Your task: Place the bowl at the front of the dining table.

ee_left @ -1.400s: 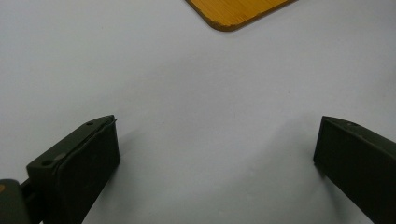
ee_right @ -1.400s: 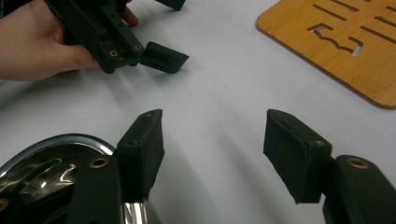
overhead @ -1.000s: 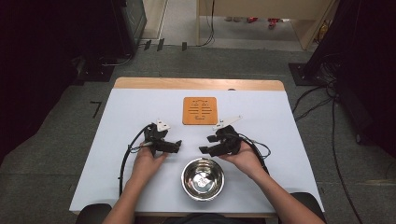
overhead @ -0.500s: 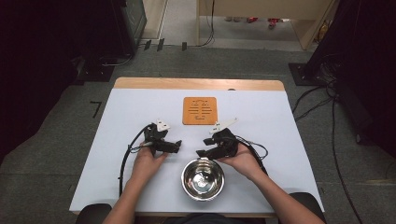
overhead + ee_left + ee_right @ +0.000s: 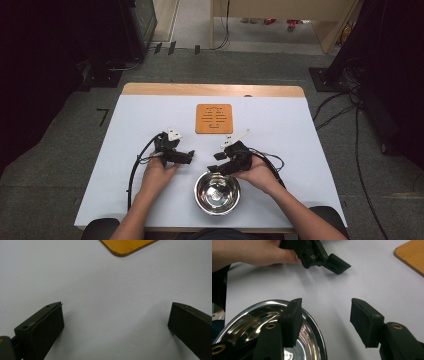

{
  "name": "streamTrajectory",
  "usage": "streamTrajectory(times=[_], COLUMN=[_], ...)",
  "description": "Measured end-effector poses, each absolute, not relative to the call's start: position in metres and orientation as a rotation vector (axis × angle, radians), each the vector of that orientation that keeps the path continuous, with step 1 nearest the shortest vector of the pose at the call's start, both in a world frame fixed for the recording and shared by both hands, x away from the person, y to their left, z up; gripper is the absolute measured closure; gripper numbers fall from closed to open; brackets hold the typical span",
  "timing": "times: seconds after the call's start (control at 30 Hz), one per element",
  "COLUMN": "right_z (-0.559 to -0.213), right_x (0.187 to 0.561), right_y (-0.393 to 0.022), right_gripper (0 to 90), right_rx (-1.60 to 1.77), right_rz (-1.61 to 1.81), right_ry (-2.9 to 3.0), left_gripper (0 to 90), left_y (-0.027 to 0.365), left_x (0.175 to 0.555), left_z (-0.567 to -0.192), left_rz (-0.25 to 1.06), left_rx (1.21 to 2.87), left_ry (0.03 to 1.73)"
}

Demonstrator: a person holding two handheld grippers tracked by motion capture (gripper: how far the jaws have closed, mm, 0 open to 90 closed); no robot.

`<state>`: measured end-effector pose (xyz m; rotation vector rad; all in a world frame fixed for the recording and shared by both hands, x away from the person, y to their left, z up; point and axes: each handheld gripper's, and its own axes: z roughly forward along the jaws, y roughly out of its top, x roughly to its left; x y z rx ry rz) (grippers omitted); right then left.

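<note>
A shiny steel bowl (image 5: 217, 192) stands at the table's near edge, in the middle. My right gripper (image 5: 214, 163) reaches over its far rim. In the right gripper view (image 5: 325, 320) one jaw hangs inside the bowl (image 5: 262, 322) and the other outside, with the rim between them and neither pad pressing on it. Its jaws have just been closing. My left gripper (image 5: 190, 156) rests left of the bowl, pointing right. In the left gripper view (image 5: 115, 322) it is wide open over bare white table.
An orange slotted trivet (image 5: 214, 118) lies flat at the table's middle back; its corner (image 5: 127, 246) lies ahead of the left jaws. The white table (image 5: 300, 135) has free room on both sides. Black cables trail from each gripper.
My right gripper has shifted slightly toward the bowl's far rim, and its jaws stand a little narrower. The left gripper and the bowl have not moved.
</note>
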<state>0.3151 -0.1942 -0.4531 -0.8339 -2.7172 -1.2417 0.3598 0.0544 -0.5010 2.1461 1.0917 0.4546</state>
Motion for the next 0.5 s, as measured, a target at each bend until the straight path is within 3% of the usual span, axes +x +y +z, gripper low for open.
streamTrajectory(times=[0.5], right_z=[-0.464], right_x=[0.312], right_y=[-0.19], right_gripper=[47.5], right_rx=[-0.709], right_rz=[-1.163], right_ry=[-2.749], left_gripper=[0.1], left_y=[0.054], left_x=[0.36], left_z=[-0.501], left_rz=[0.454], left_rx=[2.147], left_ry=[1.091])
